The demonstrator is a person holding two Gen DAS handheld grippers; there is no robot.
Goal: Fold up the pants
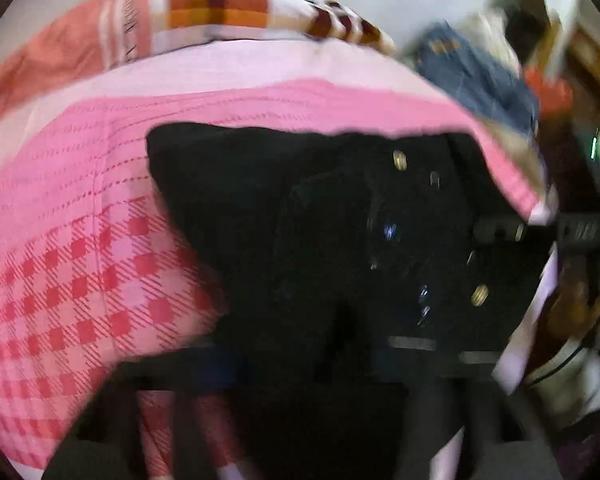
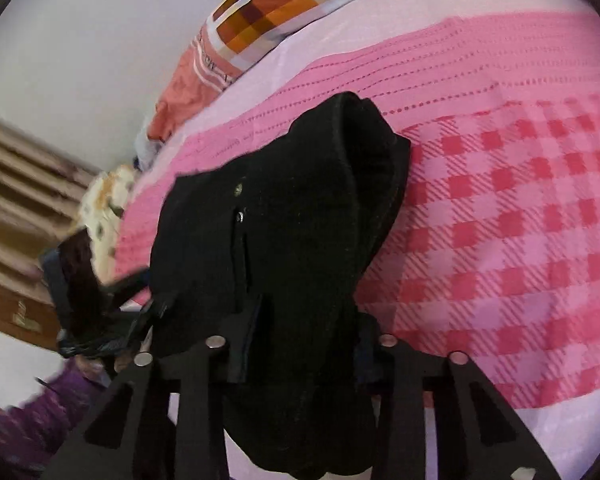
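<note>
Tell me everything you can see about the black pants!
The black pants look like thick, dark, faintly ribbed cloth, with a small metal button and a zip at the front. They are bunched up, not flat, and lie on the pink checked bedcover. One end runs between the fingers of the right gripper, which are closed on the cloth. In the left wrist view the pants are blurred, with brass rivets showing.
</note>
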